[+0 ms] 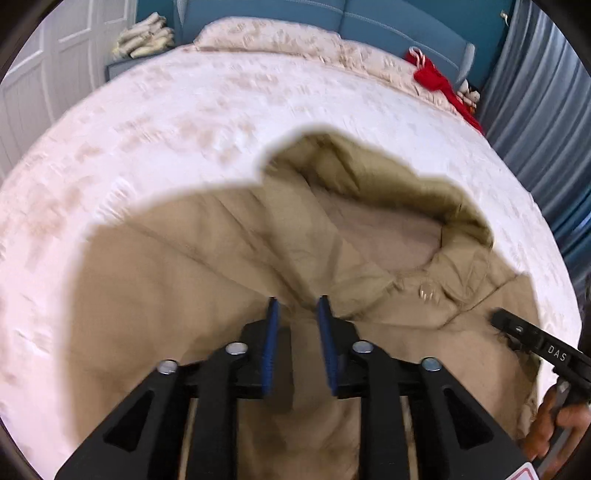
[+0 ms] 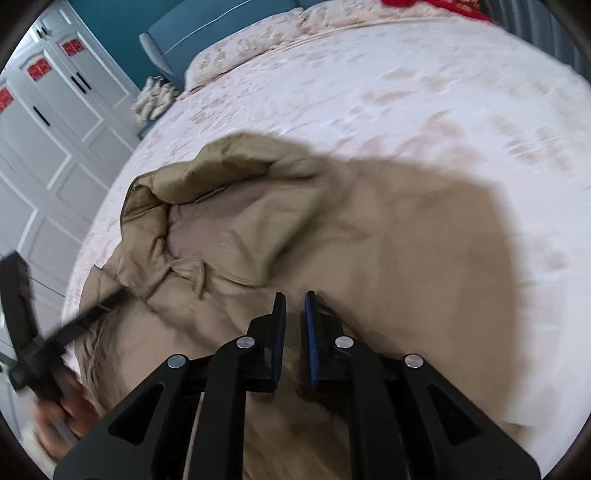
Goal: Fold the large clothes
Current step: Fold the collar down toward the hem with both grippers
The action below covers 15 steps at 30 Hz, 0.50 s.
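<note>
Both pairs of jaws stand over tan cloth: on our left gripper (image 1: 298, 302) they are parted by a narrow gap with nothing pinched between the blue pads, and on our right gripper (image 2: 294, 297) the gap is narrower still, the pads not quite meeting, again with no cloth caught that we can see.

Under everything lies the bed (image 1: 155, 122), its pale patterned cover filling most of each view. A blue headboard (image 1: 266, 14) runs along its far end, white cupboard doors (image 2: 48, 155) stand to one side and grey-blue curtains (image 1: 539, 103) to the other.

Our jacket (image 1: 177, 280), tan and padded, lies spread on the near part of the bed. Its hood (image 1: 373, 206) points toward the headboard, open so that the paler lining shows. Each gripper hovers close above the jacket's body, below the collar; whether the tips touch the cloth we cannot tell.

A red garment (image 1: 432, 79) sits at the far edge by the curtains, well apart from the jacket. Small striped cloths (image 1: 146, 35) are heaped beside the headboard.
</note>
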Motion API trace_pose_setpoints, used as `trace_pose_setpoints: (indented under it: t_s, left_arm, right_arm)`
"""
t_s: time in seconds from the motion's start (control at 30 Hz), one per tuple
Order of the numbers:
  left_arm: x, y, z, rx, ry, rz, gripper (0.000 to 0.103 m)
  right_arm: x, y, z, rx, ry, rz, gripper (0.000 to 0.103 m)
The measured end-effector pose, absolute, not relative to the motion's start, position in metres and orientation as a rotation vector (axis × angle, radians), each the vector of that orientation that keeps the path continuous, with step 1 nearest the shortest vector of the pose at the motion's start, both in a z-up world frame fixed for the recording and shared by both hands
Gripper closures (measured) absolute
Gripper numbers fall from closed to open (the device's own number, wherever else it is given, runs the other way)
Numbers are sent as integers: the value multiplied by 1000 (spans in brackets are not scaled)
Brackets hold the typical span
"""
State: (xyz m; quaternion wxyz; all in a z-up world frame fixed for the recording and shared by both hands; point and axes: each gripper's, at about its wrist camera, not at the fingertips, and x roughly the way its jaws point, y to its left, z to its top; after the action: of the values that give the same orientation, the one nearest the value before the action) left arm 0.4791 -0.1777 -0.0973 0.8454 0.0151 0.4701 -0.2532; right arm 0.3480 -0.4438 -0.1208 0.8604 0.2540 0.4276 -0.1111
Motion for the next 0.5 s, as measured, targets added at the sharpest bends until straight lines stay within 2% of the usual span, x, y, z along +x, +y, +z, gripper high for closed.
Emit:
trace_pose_setpoints:
  t_s: [0.1,0.27,0.4,0.5]
  left_arm:
    - [511,-163,-58,-4,947,-469,78]
    - [577,-188,-14,-47,908,-350,78]
    - [607,-229,-23,-124,982,-371,78]
    - [617,-258,-58,-30,1059,-337,78]
  right_arm:
    - [348,-456,-82,454,858,-293,90]
    - [414,-454,-26,397,751,-306,90]
    - [476,-455,-40,472,762,-313,90]
    - [501,-452,-71,478,830,-334,90]
